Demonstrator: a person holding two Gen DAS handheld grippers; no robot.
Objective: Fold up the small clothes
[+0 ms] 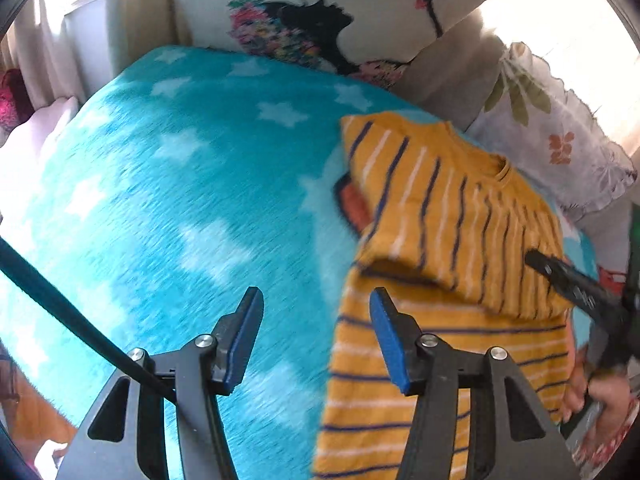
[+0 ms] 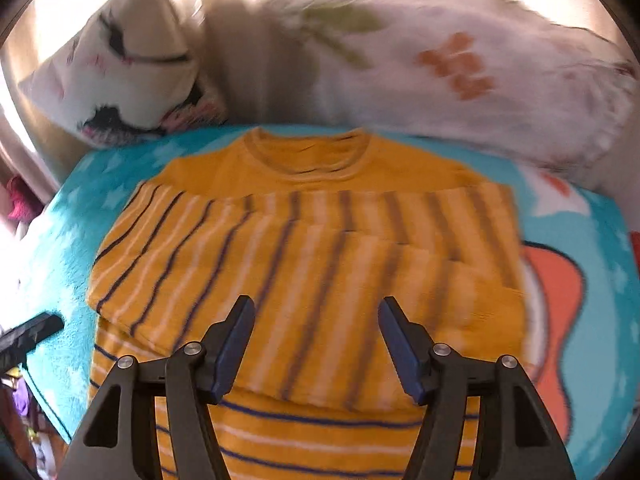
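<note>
A small mustard-yellow shirt (image 2: pixel 320 248) with navy and white stripes lies on a turquoise star blanket (image 1: pixel 180 200). Both sleeves are folded across its front, collar toward the pillows. In the left wrist view the shirt (image 1: pixel 448 240) lies to the right. My left gripper (image 1: pixel 316 300) is open and empty above the shirt's left edge. My right gripper (image 2: pixel 316 312) is open and empty above the shirt's middle. The right gripper's finger shows in the left wrist view (image 1: pixel 568 276) over the shirt's far side. The left gripper's finger shows at the right wrist view's left edge (image 2: pixel 32 332).
A white pillow with a printed woman's profile (image 1: pixel 320 12) and a floral ruffled pillow (image 2: pixel 460 68) lean behind the blanket. An orange cartoon patch (image 2: pixel 556 292) is printed on the blanket right of the shirt. A black cable (image 1: pixel 60 308) crosses the left wrist view.
</note>
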